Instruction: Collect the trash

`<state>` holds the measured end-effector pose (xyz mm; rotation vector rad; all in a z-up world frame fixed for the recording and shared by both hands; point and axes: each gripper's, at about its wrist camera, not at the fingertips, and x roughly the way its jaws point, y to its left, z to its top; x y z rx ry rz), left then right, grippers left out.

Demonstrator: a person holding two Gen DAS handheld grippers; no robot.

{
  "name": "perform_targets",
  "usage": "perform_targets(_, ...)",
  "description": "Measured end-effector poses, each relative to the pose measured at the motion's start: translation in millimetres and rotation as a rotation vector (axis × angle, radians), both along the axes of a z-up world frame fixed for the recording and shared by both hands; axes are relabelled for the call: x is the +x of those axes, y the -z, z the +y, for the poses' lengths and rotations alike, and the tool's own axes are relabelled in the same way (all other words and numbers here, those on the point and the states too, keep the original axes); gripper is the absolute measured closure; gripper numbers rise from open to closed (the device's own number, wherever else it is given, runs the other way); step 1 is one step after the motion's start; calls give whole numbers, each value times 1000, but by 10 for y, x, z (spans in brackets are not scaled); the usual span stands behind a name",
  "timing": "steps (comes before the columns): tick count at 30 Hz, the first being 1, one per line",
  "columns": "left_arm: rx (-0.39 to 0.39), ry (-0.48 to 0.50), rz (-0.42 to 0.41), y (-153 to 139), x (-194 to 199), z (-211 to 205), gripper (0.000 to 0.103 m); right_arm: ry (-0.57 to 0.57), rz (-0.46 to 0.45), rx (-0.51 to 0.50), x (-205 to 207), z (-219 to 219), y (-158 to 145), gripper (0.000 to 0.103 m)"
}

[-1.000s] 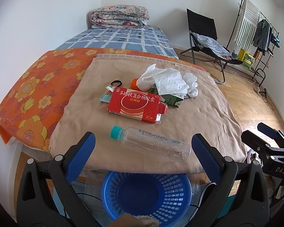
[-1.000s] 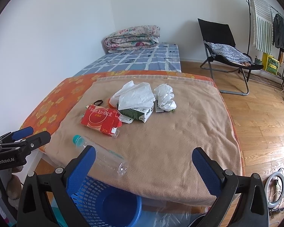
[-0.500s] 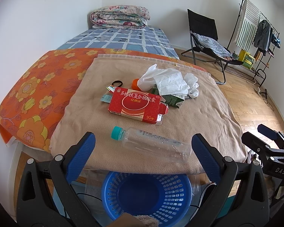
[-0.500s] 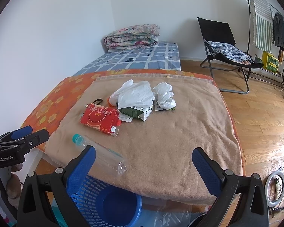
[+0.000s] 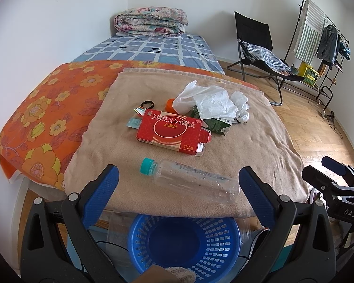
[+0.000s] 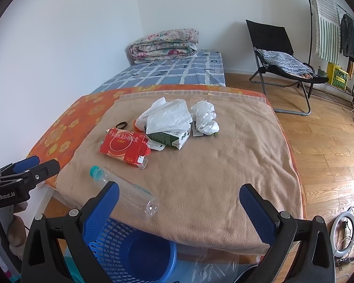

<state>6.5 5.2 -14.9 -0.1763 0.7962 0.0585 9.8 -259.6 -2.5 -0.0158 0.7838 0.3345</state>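
Observation:
Trash lies on a tan blanket [image 5: 247,141] over the bed's foot. Nearest the edge is a clear plastic bottle [image 5: 191,181] [image 6: 127,192] with a teal cap, on its side. Behind it sit a red carton [image 5: 172,133] [image 6: 124,145], a green and white carton [image 5: 216,123] [image 6: 171,139], a white plastic bag [image 5: 207,101] [image 6: 167,116] and crumpled white paper [image 5: 242,105] [image 6: 205,118]. A blue basket [image 5: 184,245] [image 6: 127,247] stands on the floor below the bed edge. My left gripper [image 5: 178,193] is open, just short of the bottle. My right gripper [image 6: 178,206] is open over the blanket's front edge, holding nothing.
A black hair tie [image 5: 147,104], an orange cap [image 5: 170,103] and small wrappers [image 5: 134,122] lie by the cartons. A folded quilt [image 5: 151,22] is at the bed's head. A black folding chair [image 5: 259,49], a clothes rack [image 5: 318,35] and a ring light [image 6: 344,234] stand on the wooden floor.
Both grippers have eased slightly toward the bed; the trash appears a little nearer. Nothing on the blanket has moved and both stay open.

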Motion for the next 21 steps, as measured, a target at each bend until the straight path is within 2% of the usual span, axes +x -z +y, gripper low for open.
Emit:
perform_targets(12,-4,-3,2,-35,-7,128,0,-33,10,-3,2,28,55,0)
perform_targets(21,28,-33,-3,-21,-61,451,0,-108,35,6,20,139,142,0)
